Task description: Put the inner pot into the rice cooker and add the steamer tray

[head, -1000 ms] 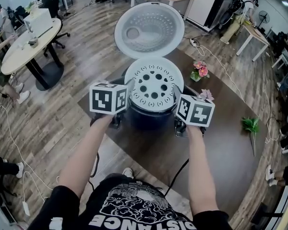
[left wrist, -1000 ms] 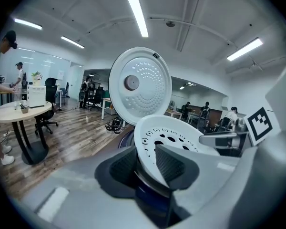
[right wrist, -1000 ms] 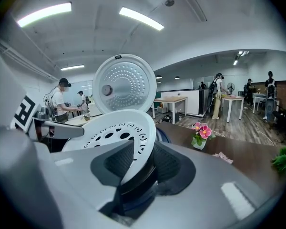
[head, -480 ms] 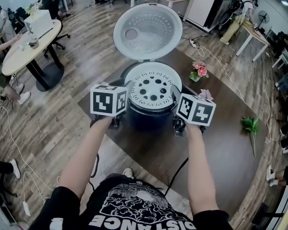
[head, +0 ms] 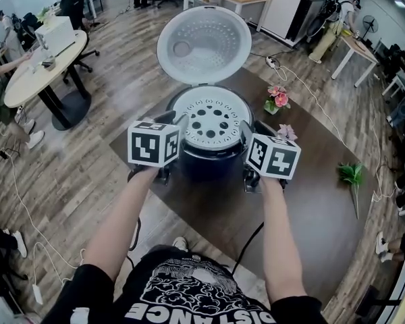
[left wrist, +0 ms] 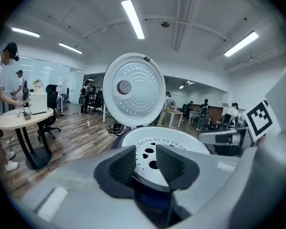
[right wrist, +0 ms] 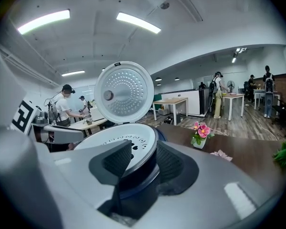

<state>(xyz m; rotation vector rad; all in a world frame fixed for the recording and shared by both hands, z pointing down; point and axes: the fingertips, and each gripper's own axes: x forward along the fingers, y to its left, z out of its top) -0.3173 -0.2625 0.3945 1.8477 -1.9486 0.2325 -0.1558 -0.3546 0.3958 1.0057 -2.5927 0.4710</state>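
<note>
Now our left tongs [left wrist: 145,159] pinch the rim of the tray [head: 212,120], which sits in the open cooker [head: 209,166] on the surface [head: 310,208]. Our right tongs [right wrist: 144,151] have just been opening, and the rim is loose between them.

The person's black cloth T-shirt [head: 189,292] has big white letters in one row on the front, at the bottom edge of the head view. They stand upside down, and the edge cuts them off. They seem to say "DISTANCE".
</note>
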